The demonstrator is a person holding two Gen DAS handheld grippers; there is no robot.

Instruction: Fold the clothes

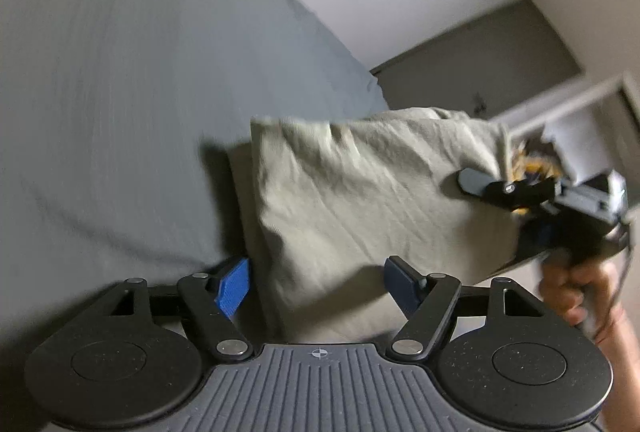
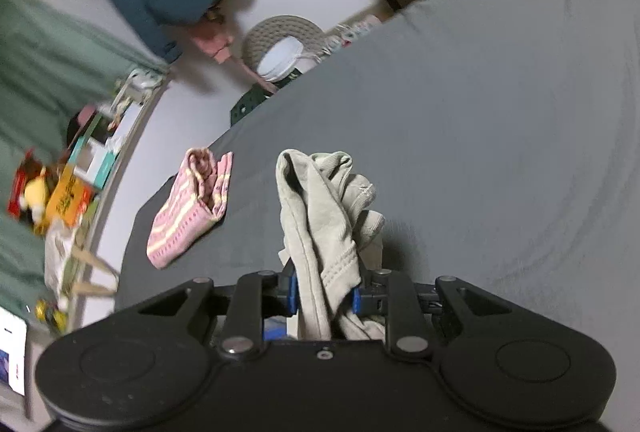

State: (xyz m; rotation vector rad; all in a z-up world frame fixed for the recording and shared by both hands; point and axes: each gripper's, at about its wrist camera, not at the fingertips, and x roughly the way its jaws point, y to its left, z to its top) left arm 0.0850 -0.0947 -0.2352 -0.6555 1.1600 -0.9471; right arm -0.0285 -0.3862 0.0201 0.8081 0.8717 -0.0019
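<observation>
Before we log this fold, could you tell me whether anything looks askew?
Yes: the olive garment is bunched and twisted in the right tool, not flat on the grey sheet; the left tool is open.

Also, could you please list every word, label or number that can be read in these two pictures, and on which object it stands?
None can be read.
Orange package on the shelf at the left: dark print, too blurred to read.
White screen or card at the lower left edge: marks too small to read.
</observation>
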